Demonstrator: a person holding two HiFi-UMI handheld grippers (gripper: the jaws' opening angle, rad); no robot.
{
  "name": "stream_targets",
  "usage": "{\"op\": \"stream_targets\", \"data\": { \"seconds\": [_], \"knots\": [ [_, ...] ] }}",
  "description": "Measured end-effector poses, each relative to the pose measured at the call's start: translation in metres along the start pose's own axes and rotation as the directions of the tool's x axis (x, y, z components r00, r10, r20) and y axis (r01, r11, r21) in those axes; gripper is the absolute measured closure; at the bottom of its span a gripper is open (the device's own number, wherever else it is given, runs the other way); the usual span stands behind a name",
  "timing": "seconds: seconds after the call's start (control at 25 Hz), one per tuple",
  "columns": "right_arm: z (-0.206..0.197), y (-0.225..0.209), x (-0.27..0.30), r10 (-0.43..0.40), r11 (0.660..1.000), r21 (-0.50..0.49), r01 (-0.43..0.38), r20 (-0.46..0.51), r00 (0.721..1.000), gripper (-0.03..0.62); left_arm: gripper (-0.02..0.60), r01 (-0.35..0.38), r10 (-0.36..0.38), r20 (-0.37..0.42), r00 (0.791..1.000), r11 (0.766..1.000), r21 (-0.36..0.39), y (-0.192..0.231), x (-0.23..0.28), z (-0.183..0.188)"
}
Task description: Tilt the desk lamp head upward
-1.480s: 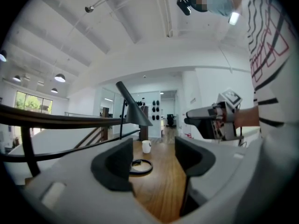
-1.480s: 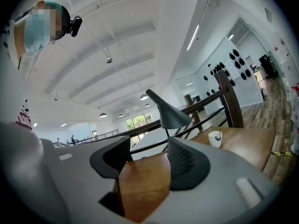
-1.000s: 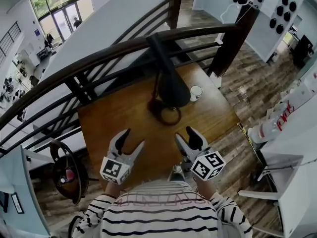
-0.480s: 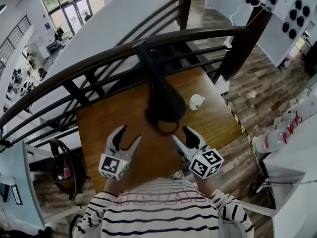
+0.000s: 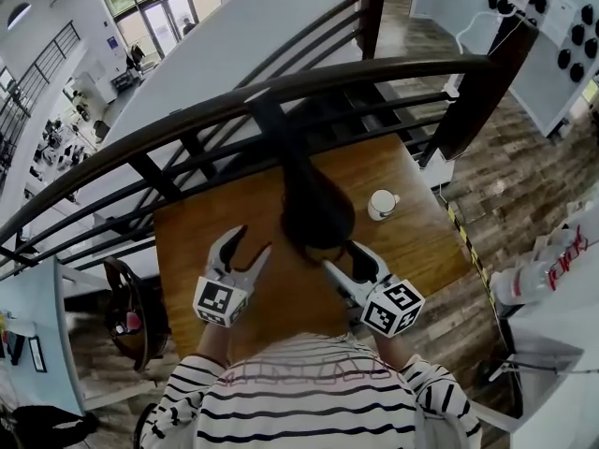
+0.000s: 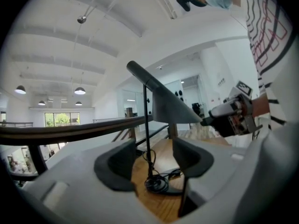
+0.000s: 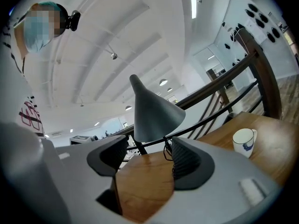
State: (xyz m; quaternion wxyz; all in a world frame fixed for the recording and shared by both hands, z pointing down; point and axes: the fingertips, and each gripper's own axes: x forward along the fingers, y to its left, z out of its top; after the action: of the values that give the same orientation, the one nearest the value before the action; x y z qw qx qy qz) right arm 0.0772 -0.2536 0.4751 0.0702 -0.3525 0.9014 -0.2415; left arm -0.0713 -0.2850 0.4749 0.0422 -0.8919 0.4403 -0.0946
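A dark desk lamp stands on the wooden table [image 5: 426,241], its cone head [image 5: 318,211] pointing down toward me and its arm [image 5: 273,124] rising behind. My left gripper [image 5: 251,243] hovers just left of the head, open and empty, its jaws closing a little. On the other side, my right gripper [image 5: 344,257] reaches the head's near rim, its jaws opening with nothing between them. In the left gripper view the head [image 6: 170,108], thin stem [image 6: 146,134] and coiled cord [image 6: 156,185] lie beyond the left gripper [image 6: 149,161]. The right gripper view shows the head [image 7: 154,111] just above the right gripper [image 7: 147,160].
A white cup [image 5: 382,204] stands on the table right of the lamp, also seen as the cup [image 7: 244,141]. A dark curved railing [image 5: 281,87] runs behind the table. A round dark stool [image 5: 126,311] is on the floor at the left, white furniture [image 5: 562,288] at the right.
Both grippers have moved forward toward the lamp head; the right one now reaches its near rim. The left jaws look slightly narrower, the right slightly wider.
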Motion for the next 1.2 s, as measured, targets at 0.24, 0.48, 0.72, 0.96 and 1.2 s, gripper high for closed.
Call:
{"op": "stream_targets", "data": {
  "seconds": [0.24, 0.48, 0.72, 0.96, 1.2],
  "knots": [
    [0.007, -0.002, 0.009, 0.089, 0.996, 0.014, -0.089, 0.01, 0.996, 0.295, 0.345, 0.022, -0.022, -0.005, 1.0, 1.0, 0.019, 0.007, 0.034, -0.006],
    [0.007, -0.006, 0.013, 0.131, 0.991, 0.011, -0.131, 0.014, 0.991, 0.296, 0.354, 0.064, -0.064, -0.007, 0.998, 0.998, 0.013, 0.018, 0.071, -0.023],
    [0.007, -0.007, 0.016, 0.135, 0.991, 0.023, -0.136, 0.015, 0.991, 0.303, 0.354, 0.123, -0.123, 0.008, 0.992, 0.992, -0.003, 0.026, 0.098, -0.03],
    [0.01, -0.003, 0.014, 0.112, 0.993, 0.043, -0.113, 0.03, 0.993, 0.301, 0.354, 0.169, -0.169, 0.023, 0.985, 0.985, -0.027, 0.031, 0.113, -0.028],
    [0.014, 0.003, 0.007, 0.083, 0.996, 0.018, -0.084, 0.038, 0.996, 0.301, 0.354, 0.225, -0.224, 0.043, 0.974, 0.974, -0.017, 0.025, 0.128, -0.021]
  ]
}}
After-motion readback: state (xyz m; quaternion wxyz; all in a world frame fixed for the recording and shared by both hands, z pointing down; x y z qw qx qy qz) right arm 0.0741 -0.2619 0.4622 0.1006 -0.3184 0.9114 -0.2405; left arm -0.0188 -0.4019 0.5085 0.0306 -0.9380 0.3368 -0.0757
